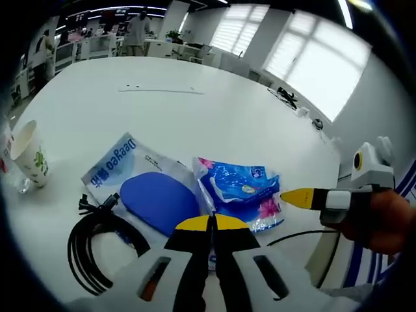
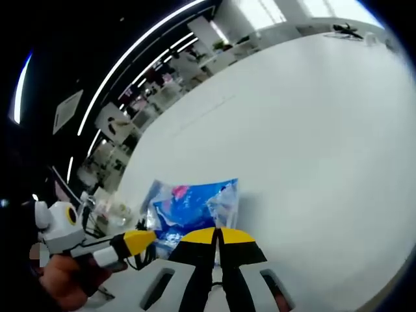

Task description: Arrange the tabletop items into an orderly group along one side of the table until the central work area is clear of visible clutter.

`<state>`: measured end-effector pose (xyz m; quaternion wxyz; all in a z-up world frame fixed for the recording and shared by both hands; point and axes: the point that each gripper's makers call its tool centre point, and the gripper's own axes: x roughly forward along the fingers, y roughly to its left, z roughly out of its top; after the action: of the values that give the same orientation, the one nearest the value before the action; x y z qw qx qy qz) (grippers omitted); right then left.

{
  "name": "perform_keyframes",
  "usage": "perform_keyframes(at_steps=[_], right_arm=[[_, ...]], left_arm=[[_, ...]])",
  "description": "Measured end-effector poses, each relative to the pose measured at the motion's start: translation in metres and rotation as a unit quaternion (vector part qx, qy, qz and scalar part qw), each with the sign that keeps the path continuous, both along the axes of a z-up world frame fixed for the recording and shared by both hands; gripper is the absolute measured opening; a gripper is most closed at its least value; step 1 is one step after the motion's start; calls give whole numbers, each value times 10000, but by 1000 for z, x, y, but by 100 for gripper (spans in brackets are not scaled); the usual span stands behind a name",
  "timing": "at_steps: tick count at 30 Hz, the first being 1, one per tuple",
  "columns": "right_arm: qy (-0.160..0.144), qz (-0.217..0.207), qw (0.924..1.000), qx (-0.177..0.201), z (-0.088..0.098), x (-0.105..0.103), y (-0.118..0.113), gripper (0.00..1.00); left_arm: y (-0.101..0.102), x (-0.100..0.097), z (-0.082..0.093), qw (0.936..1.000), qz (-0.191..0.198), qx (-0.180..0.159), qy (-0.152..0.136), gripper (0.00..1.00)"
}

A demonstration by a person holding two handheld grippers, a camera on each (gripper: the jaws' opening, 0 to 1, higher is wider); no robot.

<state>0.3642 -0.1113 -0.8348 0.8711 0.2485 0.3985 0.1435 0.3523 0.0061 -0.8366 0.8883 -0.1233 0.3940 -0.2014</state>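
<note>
Left gripper view shows the left gripper point(image 1: 212, 223), jaws pressed together, just beside the blue tissue pack point(image 1: 240, 193). That pack looks light, soft and crinkly, best pinched at an edge; the right gripper point(image 2: 218, 235) has its jaws together too.

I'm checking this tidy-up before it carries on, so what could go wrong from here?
The white paper cup stands upright near the table's edge; a careless sweep might tip it or push it off. The coiled black cable lies against the clear plastic bag with the blue oval pad, so dragging one could pull the other. The crinkly blue printed packet may slip from shut jaws.
</note>
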Motion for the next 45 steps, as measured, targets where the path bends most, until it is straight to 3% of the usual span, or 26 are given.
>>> perform_keyframes(at_steps=[7, 15, 19, 26, 34, 45], right_arm=[[-20, -2, 10000, -50, 3, 17, -5, 0], [-93, 99, 9998, -168, 4, 47, -6, 0], [-113, 166, 9995, -242, 3, 62, -6, 0], [-98, 221, 9992, -334, 0, 78, -3, 0], [-67, 219, 9991, -361, -10, 101, 6, 0], [84, 305, 9985, -443, -27, 119, 11, 0]], left_arm=[[-3, 24, 6, 9998, 81, -145, -106, 0], [-6, 33, 10, 9989, 271, -343, -165, 0], [-2, 50, 9, 9982, 378, -429, -187, 0], [-2, 64, 10, 9965, 549, -608, -150, 0], [4, 90, -4, 9975, 457, -529, -55, 0], [16, 106, -21, 9975, 492, -488, 115, 0]])
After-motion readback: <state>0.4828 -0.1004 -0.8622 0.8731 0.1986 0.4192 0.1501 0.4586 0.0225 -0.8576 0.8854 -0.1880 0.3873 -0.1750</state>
